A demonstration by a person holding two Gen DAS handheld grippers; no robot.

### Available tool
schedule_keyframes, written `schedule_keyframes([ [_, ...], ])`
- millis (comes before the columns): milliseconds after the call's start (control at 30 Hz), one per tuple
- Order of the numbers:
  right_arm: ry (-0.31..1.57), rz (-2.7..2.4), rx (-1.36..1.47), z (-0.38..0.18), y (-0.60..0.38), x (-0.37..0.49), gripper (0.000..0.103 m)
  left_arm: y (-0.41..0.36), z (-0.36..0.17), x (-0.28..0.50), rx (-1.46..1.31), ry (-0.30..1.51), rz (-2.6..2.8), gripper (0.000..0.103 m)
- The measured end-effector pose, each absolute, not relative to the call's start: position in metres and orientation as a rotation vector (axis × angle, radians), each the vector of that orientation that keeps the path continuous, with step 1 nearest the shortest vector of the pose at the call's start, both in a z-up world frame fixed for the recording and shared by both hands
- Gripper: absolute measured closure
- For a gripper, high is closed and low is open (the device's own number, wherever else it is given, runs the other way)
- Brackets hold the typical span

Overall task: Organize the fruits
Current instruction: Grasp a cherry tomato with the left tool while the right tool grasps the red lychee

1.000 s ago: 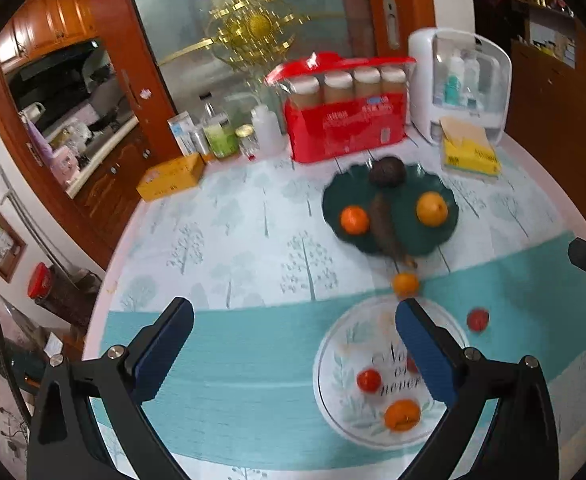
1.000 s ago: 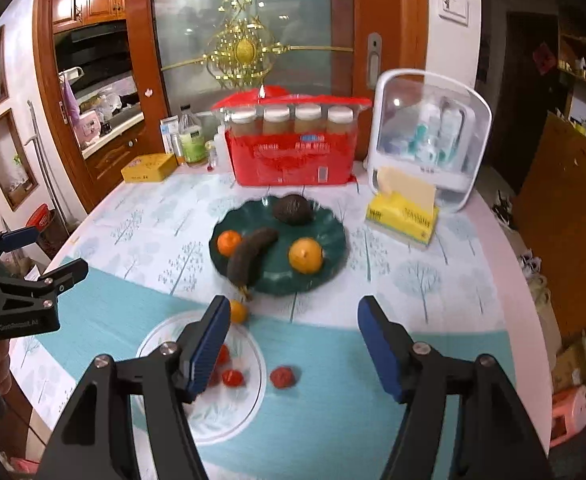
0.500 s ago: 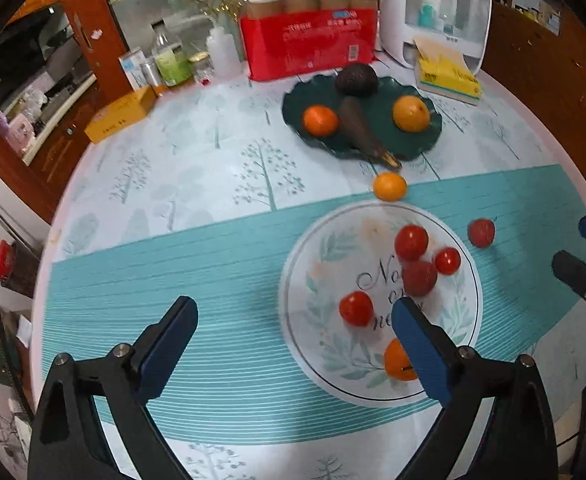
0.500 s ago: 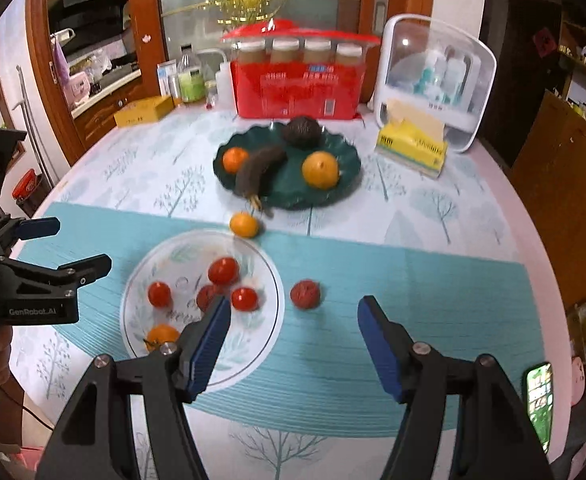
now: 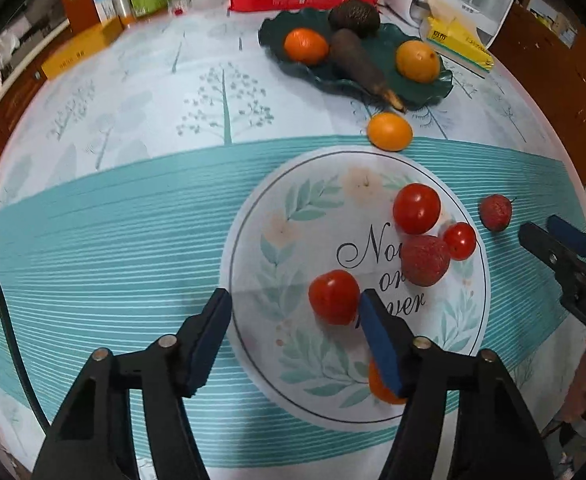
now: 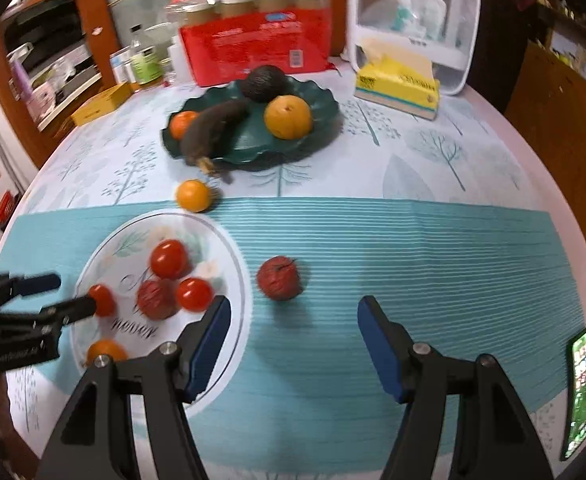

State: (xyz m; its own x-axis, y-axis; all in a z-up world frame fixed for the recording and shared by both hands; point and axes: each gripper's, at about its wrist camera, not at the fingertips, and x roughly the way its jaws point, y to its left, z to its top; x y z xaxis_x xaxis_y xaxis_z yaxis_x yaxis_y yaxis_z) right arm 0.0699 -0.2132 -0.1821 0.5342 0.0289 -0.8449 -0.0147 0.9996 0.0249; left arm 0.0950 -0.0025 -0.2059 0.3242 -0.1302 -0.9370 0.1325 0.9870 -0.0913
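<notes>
Fingers (image 6: 209, 340) of both hands stood apart (empty); the red fruit (image 6: 279, 278) looked soft, best squeezed gently round its middle.

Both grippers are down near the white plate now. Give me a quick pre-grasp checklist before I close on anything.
1. Left gripper jaws open: ok.
2. Right gripper jaws open: ok.
3. Left target centred: not ok. The nearest tomato on the white plate sits against the right jaw, not mid-gap.
4. Right target lined up: ok. The red fruit lying on the tablecloth is ahead of the gap, apart from the plate.
5. Grippers apart from each other: ok, separate in both views.
6. Small orange behind the left gripper's right jaw: cannot tell if it is touched.
</notes>
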Motion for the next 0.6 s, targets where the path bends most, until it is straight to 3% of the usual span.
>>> schedule_keyframes([
  [100, 1.017, 0.023, 0.04, -0.191, -0.217, 0.081, 0.036, -0.005, -0.21, 0.098, -0.02, 1.231, -0.185, 0.041],
  [267, 1.038, 0.03, 0.045, -0.205, -0.217, 0.093, 0.037, -0.019, -0.216, 0.098, 0.005, 1.237, -0.206, 0.058],
  [400, 1.045, 0.038, 0.032, -0.214, -0.214, 0.098, 0.053, -0.022, -0.216, 0.098, 0.001, 1.231, -0.202, 0.068],
  [433, 1.047, 0.044, 0.027, -0.215, -0.213, 0.099, 0.055, -0.021, -0.216, 0.099, -0.009, 1.23, -0.201, 0.077],
  [533, 1.03, 0.05, -0.006, -0.216, -0.209, 0.102, 0.071, -0.02, -0.216, 0.101, -0.035, 1.234, -0.203, 0.078],
  [600, 1.029, 0.055, -0.017, -0.216, -0.208, 0.104, 0.073, -0.02, -0.215, 0.1, -0.038, 1.237, -0.204, 0.078],
])
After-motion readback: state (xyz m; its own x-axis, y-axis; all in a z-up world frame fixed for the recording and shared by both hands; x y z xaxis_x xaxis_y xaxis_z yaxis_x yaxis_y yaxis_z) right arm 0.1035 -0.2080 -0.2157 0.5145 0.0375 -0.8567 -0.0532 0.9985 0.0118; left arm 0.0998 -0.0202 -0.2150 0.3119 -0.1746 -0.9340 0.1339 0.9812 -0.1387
